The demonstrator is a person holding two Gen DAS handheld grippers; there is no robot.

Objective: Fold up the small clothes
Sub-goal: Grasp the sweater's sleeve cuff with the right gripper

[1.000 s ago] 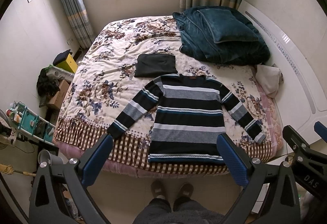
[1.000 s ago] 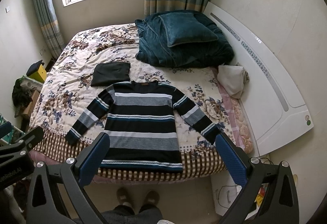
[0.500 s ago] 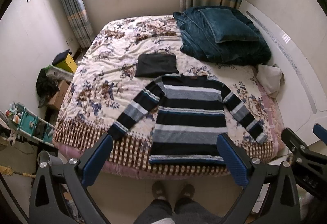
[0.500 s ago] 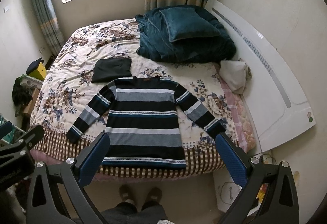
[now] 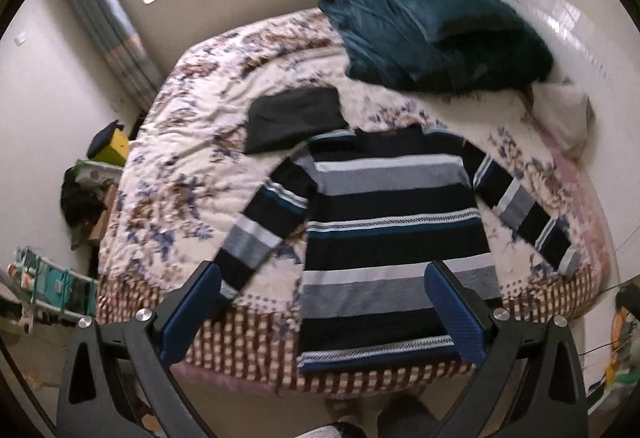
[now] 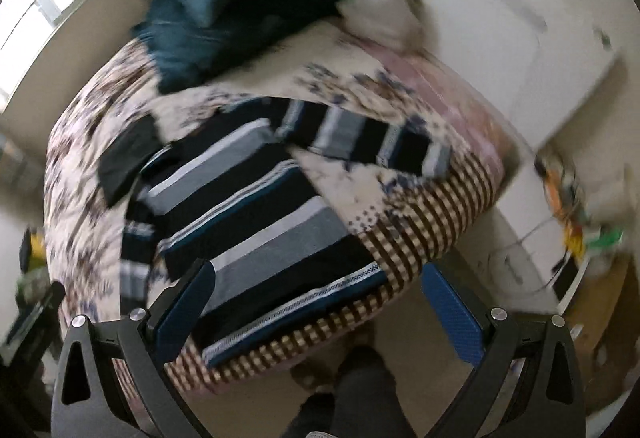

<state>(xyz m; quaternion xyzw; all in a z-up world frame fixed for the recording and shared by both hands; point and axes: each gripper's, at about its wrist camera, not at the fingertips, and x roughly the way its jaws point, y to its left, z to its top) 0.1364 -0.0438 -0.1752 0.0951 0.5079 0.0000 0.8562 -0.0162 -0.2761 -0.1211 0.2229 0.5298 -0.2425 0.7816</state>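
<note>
Hovering above the foot of the bed point(image 5: 168, 174), I have both grippers spread wide and carrying nothing: the left gripper point(image 5: 320, 322) hangs over the lower hem of the striped sweater point(image 5: 392, 234), and the right gripper point(image 6: 316, 314), seen through a blurred and tilted frame, sits off the sweater's hem corner near the mattress edge. The sweater lies flat and face up on the floral quilt, hem toward me at the checked border, collar toward the far side, both sleeves angled outward and down. Just beyond its collar, on the sleeve side nearest the window, rests a dark folded garment point(image 5: 292, 118); farther back from the sweater sits a heap of teal bedding point(image 5: 432, 34), and a pale cushion point(image 5: 564, 114) lies past the sweater's other sleeve. I judge the knit light, soft and limp, likely to sag and stretch if lifted from one point, and to drag slightly on the quilt rather than slide. My best holds look like a sleeve cuff point(image 5: 568, 262) and the matching shoulder seam, pinching only the knit and not the quilt beneath, to bring each sleeve across the body first.
</note>
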